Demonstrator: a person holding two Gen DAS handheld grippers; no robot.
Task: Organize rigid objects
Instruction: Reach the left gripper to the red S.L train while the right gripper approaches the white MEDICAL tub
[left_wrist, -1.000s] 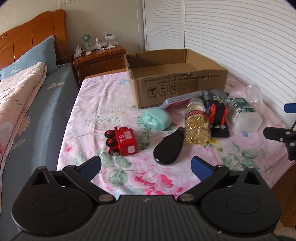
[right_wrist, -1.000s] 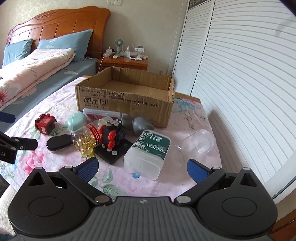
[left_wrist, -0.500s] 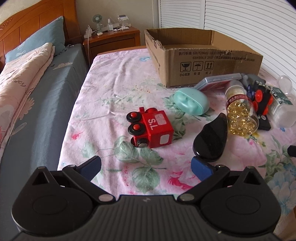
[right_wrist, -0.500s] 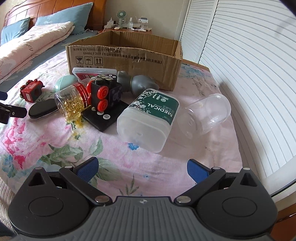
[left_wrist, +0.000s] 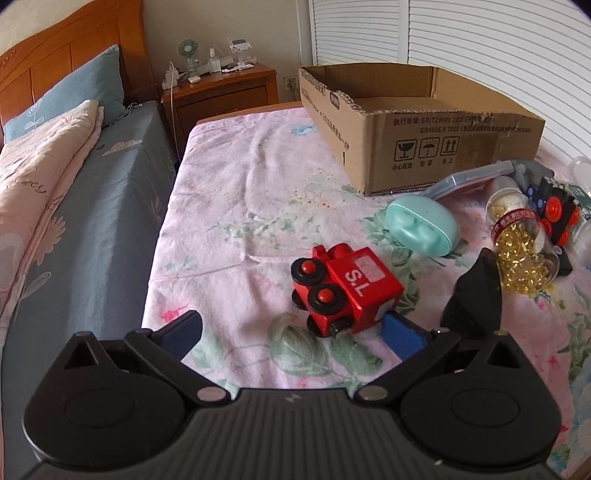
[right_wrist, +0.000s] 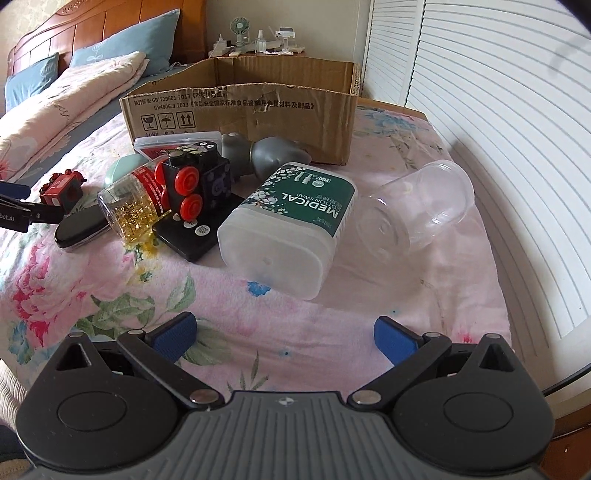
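A red toy train car marked "S.L" lies on the pink floral bedspread. My left gripper is open, low over the bed, its right fingertip just below the car. It shows at the left edge of the right wrist view, next to the car. My right gripper is open and empty, just short of a cotton swab tub lying on its side. An open cardboard box stands behind the objects; it also shows in the right wrist view.
Near the car lie a mint oval case, a black oval case, a jar of gold capsules and a black-and-red toy. A clear cup lies right of the tub. A second bed and nightstand stand left.
Both grippers have moved forward and down toward the bed. The left has closed in on the red train car; the right has closed in on the swab tub. Nothing has been gripped.
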